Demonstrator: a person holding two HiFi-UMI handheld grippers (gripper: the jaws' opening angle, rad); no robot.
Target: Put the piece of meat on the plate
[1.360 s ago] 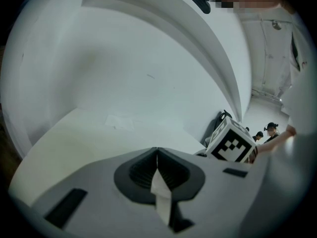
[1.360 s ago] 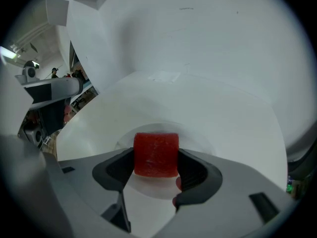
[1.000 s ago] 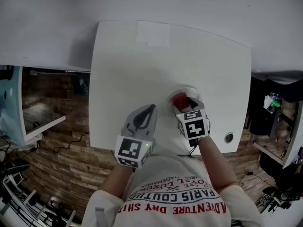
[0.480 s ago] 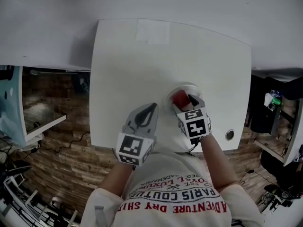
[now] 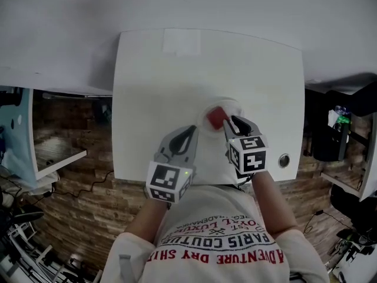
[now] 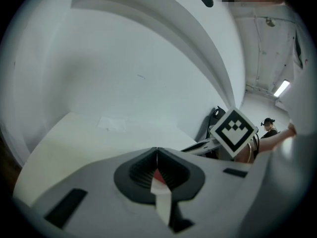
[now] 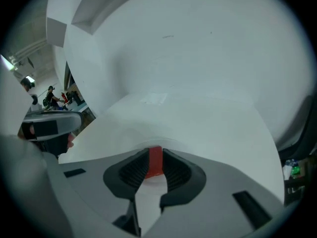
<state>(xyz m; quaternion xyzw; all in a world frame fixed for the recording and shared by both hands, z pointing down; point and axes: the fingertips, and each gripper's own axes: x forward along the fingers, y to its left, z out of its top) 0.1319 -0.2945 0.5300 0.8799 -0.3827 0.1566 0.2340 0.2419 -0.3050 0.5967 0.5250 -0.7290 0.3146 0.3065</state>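
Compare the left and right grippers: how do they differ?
The left gripper has jaws together, nothing gripped; the right gripper has jaws apart but closing, the meat showing through the gap, unpinched. The left gripper sits beside the plate; the right gripper points at it. Both carry marker cubes.

Your desk (image 5: 177,87) is a white square top pushed against a plain white wall (image 5: 188,5), with a round hole (image 5: 284,160) near its right corner. Wood-plank floor (image 5: 76,217) lies around it, and a pale shelf (image 5: 62,160) stands to your left. A ceiling strip light (image 6: 281,88) glows farther off.
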